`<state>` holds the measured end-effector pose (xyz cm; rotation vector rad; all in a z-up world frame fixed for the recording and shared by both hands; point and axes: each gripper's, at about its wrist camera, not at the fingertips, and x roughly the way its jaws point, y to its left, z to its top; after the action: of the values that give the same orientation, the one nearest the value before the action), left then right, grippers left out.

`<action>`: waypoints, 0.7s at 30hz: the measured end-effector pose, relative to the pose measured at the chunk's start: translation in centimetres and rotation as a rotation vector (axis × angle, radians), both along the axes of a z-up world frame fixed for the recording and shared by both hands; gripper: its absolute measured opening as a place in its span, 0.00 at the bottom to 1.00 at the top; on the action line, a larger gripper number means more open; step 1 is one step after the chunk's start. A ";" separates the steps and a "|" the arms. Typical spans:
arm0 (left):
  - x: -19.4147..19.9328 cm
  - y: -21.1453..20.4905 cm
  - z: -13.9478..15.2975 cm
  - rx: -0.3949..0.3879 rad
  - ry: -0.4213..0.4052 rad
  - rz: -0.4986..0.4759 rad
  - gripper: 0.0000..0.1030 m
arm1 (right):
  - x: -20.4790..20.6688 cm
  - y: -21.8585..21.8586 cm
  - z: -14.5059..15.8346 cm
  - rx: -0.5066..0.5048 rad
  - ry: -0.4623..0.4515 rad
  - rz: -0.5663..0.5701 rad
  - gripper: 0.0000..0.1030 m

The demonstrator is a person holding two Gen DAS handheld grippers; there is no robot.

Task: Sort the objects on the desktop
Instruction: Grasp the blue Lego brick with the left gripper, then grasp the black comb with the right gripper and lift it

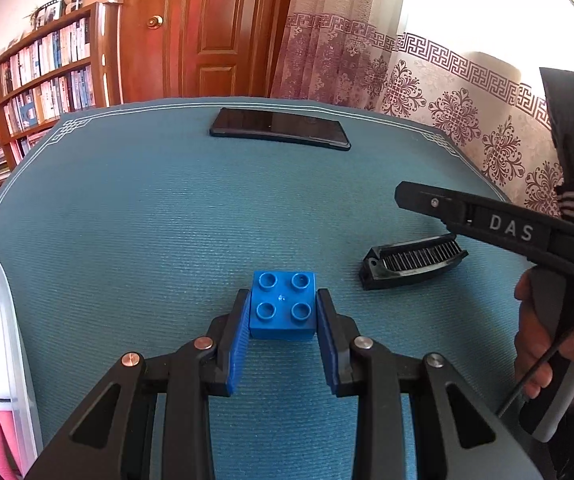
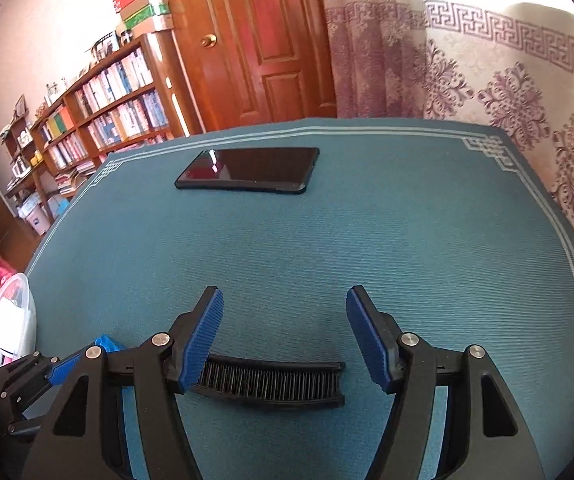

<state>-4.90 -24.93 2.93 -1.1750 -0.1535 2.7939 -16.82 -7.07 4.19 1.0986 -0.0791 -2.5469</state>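
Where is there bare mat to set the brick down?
Bare mat runs wide between the phone and the comb, and toward the right edge. It is crowded near the blue brick, left gripper, comb and right gripper.

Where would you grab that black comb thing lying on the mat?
Across its narrow width, near the middle of the black comb, coming down from above. It lies flat and long on the blue mat, too long to span endwise, and the open right gripper already hovers over it, one finger nearly touching.

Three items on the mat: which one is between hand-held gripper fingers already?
The blue brick, flanked by the left hand-held gripper. The black comb lies below the open right one; the phone lies far back.
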 end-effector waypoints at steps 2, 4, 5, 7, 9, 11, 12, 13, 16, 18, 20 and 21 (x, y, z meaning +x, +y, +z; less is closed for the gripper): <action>0.0 0.0 0.0 -0.004 0.003 0.002 0.34 | -0.3 0.1 -0.5 -0.018 -0.028 0.030 0.66; 0.1 -0.1 0.1 -0.003 0.006 0.005 0.34 | 0.0 0.2 -0.9 -0.019 -0.036 0.047 0.66; 0.1 -0.1 0.2 -0.003 0.008 0.007 0.34 | 0.4 0.2 -1.0 -0.011 -0.032 0.056 0.66; 0.1 -0.3 0.2 -0.006 0.011 0.012 0.34 | 1.2 0.0 -1.2 0.006 -0.036 0.082 0.66; 0.1 -0.5 0.3 -0.006 0.014 0.018 0.34 | 2.2 -0.2 -1.4 0.026 -0.041 0.112 0.66; 0.2 -0.6 0.4 -0.003 0.016 0.021 0.34 | 3.5 -0.3 -1.5 0.045 -0.033 0.133 0.66; 0.2 -0.7 0.5 -0.003 0.017 0.023 0.34 | 4.1 -0.3 -1.5 0.046 -0.036 0.141 0.66; 0.2 -0.7 0.5 -0.005 0.019 0.024 0.34 | 4.5 -0.2 -1.6 0.042 -0.040 0.145 0.66; 0.3 -0.7 0.6 -0.006 0.022 0.022 0.34 | 5.9 -0.6 -2.0 0.056 -0.051 0.156 0.66; 0.3 -0.8 0.7 -0.007 0.025 0.022 0.34 | 7.0 -1.2 -2.2 0.104 -0.038 0.159 0.66; 0.4 -0.9 0.7 -0.007 0.027 0.027 0.34 | 7.9 -1.7 -2.3 0.132 -0.029 0.170 0.66; 0.4 -0.9 0.7 -0.005 0.026 0.028 0.34 | 8.3 -2.0 -2.4 0.147 -0.026 0.173 0.66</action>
<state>-4.54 -25.87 3.65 -1.1454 -0.1623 2.8345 -8.54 -9.06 1.79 1.1400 0.1913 -2.4144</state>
